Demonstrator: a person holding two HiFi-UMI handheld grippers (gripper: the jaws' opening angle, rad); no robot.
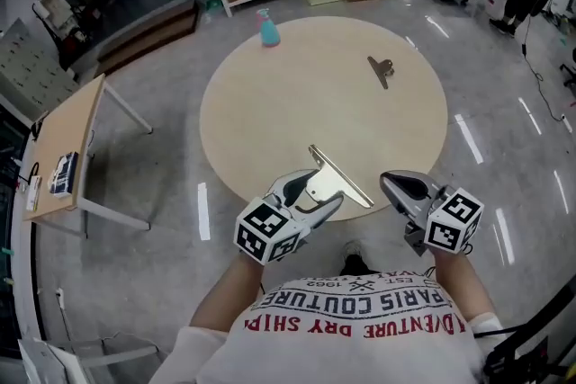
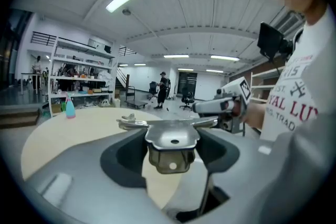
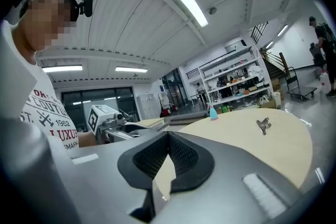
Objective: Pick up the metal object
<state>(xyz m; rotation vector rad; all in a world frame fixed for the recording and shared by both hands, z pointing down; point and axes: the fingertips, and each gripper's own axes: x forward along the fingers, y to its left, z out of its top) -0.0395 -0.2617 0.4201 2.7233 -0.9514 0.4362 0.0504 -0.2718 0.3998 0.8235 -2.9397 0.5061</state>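
Metal object (image 1: 340,178): long flat bar with a folded bracket at its near end. It sits at the near edge of the round worktop (image 1: 270,112), bar running far-left to near-right.

Left hand-held gripper (image 1: 315,193): jaws part-way apart, clamped on the bracket. The left gripper view shows the bracket (image 2: 172,141) wedged between both pads, with the bar lying crosswise over the tips.

Right hand-held gripper (image 1: 396,186): jaw tips together in its own view (image 3: 168,136), nothing between them. It is just right of the bar; I cannot tell if it touches.

Count:
- hand-held grippers: 2
- metal object: 1
- small metal clip (image 1: 382,67): 1, far right on the worktop, well apart from the bar
- blue spray bottle (image 1: 268,29): 1, upright at the far edge
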